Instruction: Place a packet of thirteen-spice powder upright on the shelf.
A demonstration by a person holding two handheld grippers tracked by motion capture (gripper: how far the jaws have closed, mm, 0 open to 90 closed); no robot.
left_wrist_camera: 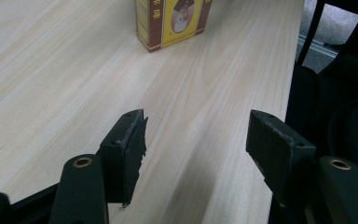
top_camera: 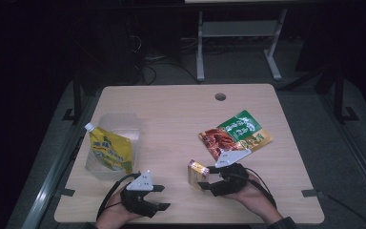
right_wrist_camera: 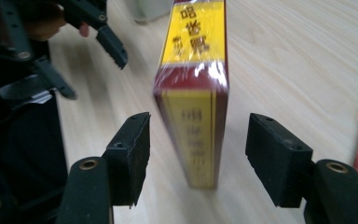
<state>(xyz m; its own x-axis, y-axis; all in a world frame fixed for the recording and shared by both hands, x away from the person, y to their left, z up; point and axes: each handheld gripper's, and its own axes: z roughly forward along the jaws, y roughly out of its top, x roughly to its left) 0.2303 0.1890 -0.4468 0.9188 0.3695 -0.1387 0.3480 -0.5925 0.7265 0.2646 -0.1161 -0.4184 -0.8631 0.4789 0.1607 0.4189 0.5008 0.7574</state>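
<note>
My left gripper (left_wrist_camera: 196, 140) hangs over the wooden surface (left_wrist_camera: 51, 70), jaws apart with nothing between them; a yellow-and-brown box (left_wrist_camera: 170, 21) stands well ahead.

My two grippers (top_camera: 162, 197) (top_camera: 204, 179) are black, with brass-ringed screw holes, grey three-cornered top plates, trailing black cables, and worn jaw pads.

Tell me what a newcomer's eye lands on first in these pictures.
The yellow-and-maroon box stands upright near the table's front edge, between the open jaws of the right gripper without being pressed. At the left, a yellow spouted pouch leans in a clear tub, and red and green snack packets lie right of centre.
</note>
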